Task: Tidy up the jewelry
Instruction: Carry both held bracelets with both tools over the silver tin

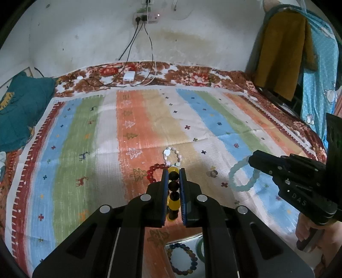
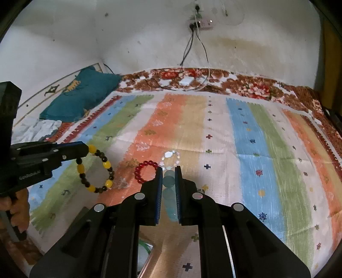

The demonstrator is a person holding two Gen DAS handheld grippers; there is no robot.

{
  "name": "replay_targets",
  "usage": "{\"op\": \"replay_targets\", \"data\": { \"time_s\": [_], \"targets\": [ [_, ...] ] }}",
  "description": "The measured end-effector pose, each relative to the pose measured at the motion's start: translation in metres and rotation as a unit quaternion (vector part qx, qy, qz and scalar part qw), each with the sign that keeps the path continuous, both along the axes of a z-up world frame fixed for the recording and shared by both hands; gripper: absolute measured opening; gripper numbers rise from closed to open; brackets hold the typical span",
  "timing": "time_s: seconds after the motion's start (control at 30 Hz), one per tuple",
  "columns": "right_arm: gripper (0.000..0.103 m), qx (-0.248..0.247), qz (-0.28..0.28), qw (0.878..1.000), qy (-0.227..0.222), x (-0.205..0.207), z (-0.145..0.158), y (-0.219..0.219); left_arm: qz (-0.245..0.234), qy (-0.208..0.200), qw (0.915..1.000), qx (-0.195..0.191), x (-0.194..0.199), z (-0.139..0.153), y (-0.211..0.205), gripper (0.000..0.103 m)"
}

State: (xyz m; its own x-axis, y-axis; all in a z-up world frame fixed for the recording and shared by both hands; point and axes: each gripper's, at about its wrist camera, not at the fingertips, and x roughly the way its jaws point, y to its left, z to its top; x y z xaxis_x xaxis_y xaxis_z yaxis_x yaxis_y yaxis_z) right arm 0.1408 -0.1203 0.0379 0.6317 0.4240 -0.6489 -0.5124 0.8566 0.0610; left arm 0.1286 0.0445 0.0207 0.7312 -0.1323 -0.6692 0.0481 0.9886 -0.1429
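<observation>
We see a bed [image 1: 149,70] along a stained white wall [image 1: 85,38], covered by a striped blanket [image 1: 96,139] in blue, green, orange and tan; a teal pillow [image 1: 19,111] lies at the bed's left edge, and a white charger [image 1: 128,76] with its cables [image 1: 136,32] sits at the far edge under a wall socket [image 1: 146,17]. Our left gripper [image 1: 173,171] has its jaws closed on a yellow and dark bead bracelet [image 2: 96,169], which hangs off the blanket from the jaw tips in the right wrist view. Our right gripper [image 2: 168,169] has its jaws closed on a pale blue bead bracelet [image 1: 242,177], which the left wrist view shows dangling as a loop above the blanket's blue stripe. On the blanket's middle, on the orange and tan stripes, a red bead bracelet [image 2: 145,173] lies just beside a white shell bracelet [image 1: 172,156]; we cannot tell whether they touch. At the near edge a box [image 1: 181,256] holds a multicoloured bead bracelet [image 1: 183,260], with a green bangle [image 1: 199,246] at its right side. A small metal ring [image 1: 213,173] lies on the blanket between the two grippers.
</observation>
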Motion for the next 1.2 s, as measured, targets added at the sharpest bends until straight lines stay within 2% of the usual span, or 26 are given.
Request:
{"op": "replay_targets", "data": {
  "time_s": [0.23, 0.57, 1.2],
  "targets": [
    [0.012, 0.022, 0.024, 0.999, -0.009, -0.02, 0.01, -0.003, -0.005, -0.013, 0.9999, -0.01, -0.017, 0.009, -0.001, 0.009],
    [0.012, 0.029, 0.053, 0.998, -0.009, -0.049, 0.012, -0.001, -0.017, -0.019, 0.9996, -0.016, -0.042, 0.011, -0.008, 0.009],
    [0.012, 0.015, 0.086, 0.996, 0.023, -0.087, -0.004, 0.004, -0.026, -0.001, 0.9993, -0.026, -0.079, -0.006, -0.019, 0.009]
  ]
}}
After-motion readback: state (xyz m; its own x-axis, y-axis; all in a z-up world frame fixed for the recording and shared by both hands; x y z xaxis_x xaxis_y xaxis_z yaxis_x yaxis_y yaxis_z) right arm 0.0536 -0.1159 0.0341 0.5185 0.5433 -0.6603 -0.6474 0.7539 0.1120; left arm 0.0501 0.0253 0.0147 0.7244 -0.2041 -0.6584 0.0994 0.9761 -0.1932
